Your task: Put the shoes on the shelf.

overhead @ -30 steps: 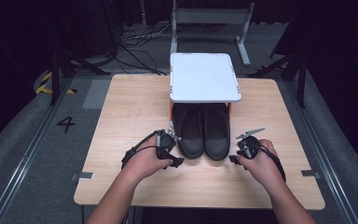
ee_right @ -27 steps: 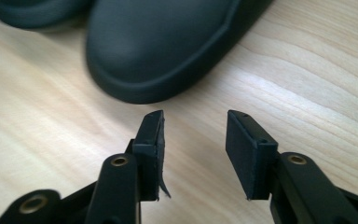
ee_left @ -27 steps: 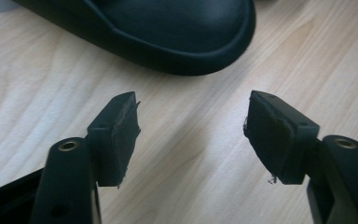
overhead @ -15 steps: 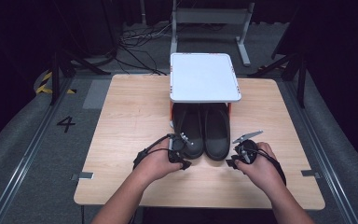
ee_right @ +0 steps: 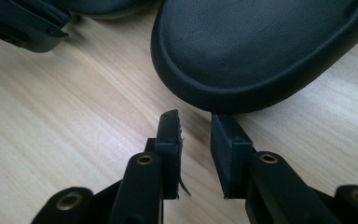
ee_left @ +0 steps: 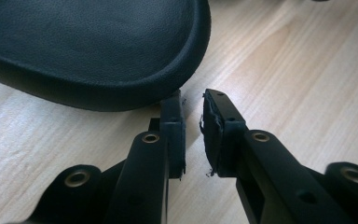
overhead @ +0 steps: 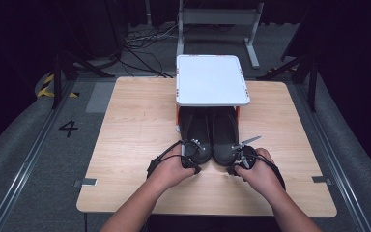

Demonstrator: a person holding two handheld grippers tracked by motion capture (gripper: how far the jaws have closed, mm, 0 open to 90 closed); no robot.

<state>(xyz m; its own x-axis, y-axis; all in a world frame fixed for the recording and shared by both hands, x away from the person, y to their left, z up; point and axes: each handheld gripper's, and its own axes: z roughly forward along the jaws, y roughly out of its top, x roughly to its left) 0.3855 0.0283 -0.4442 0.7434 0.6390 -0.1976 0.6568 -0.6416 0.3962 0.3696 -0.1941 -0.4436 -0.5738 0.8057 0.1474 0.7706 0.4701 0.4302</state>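
A pair of black shoes stands side by side on the wooden table [overhead: 135, 125], heels under a white stand [overhead: 211, 79]. My left gripper [overhead: 195, 154] sits at the toe of the left shoe [overhead: 196, 128]. In the left gripper view its jaws [ee_left: 192, 100] have just been closing to a thin gap with nothing between them, one tip against the rim of the toe [ee_left: 88, 46]. My right gripper [overhead: 234, 158] is at the toe of the right shoe [overhead: 223, 130]. Its jaws [ee_right: 196, 119] have just been closing too, a small gap left, bare wood between them, just short of the toe [ee_right: 261, 46].
The white stand has orange legs and covers the shoes' back halves. The other gripper [ee_right: 23, 28] shows at the top left of the right gripper view. Bare wood lies left, right and in front of the shoes. Dark floor with cables surrounds the table.
Both hands have moved inward and slightly forward to the shoes' toes. Both grippers' jaws have narrowed.
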